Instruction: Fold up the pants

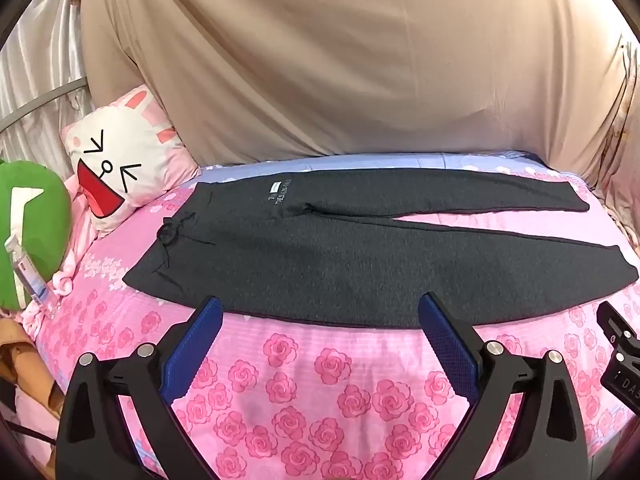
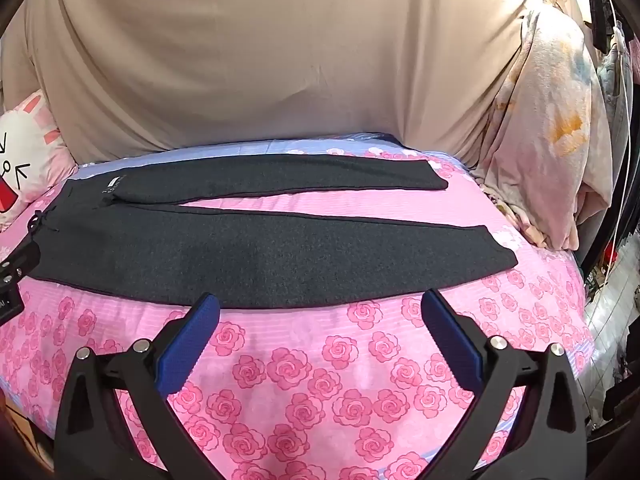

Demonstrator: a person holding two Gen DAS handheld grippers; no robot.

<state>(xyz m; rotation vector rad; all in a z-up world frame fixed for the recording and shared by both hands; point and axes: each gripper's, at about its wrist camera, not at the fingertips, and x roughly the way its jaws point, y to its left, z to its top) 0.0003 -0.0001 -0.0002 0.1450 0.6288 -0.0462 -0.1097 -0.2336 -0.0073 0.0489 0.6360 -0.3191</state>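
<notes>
The pants [image 1: 280, 256] lay flat on the bed [image 1: 328, 380], long way across it, waist left by the pillow [image 1: 124, 168], legs pointing right. The left gripper [image 1: 320, 336] and right gripper [image 2: 320, 332] were wide open, holding nothing, just before the near leg.

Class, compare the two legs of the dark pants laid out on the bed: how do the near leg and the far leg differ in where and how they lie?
The near leg lies closest to both claws and looks wider; the far leg lies toward the beige drape and looks narrower. The near leg's cuff reaches further right than the far leg's. Both are flat, dark grey, joined at the waist, with a wedge of pink sheet between them.
</notes>
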